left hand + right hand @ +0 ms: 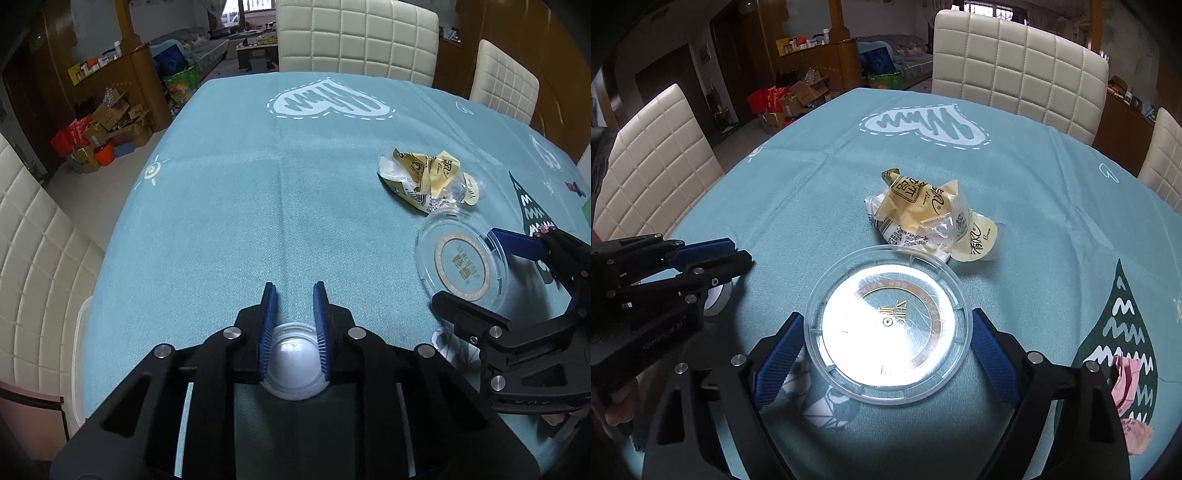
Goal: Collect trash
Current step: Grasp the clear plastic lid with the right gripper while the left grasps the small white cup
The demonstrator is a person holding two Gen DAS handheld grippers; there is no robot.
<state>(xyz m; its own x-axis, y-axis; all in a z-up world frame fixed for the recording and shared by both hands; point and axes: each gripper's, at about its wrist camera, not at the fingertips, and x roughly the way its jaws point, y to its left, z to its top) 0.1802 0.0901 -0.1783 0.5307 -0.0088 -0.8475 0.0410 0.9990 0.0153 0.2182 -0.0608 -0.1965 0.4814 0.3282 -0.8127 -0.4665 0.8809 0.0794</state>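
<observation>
Left wrist view: left gripper clamps a small clear cup deep between its blue pads, held near the table's near edge. Right gripper spread wide, its pads flanking a clear round lid lying flat on the cloth; whether the pads touch the lid's rim, can't tell. Crumpled yellow wrapper sits just beyond the lid, toward table centre, its edge touching or overlapping the lid's far rim. Pink paper scrap lies at the near right edge, partly hidden by the right gripper's frame.

Table covered in a teal cloth with white prints: a heart near the far edge, a small sun at the left, a dark drop shape at the right. Cream quilted chairs ring the table at far, left and right edges. Room behind: wooden cabinet, cardboard boxes and red bags on the floor at left, a sofa and a window further back.
</observation>
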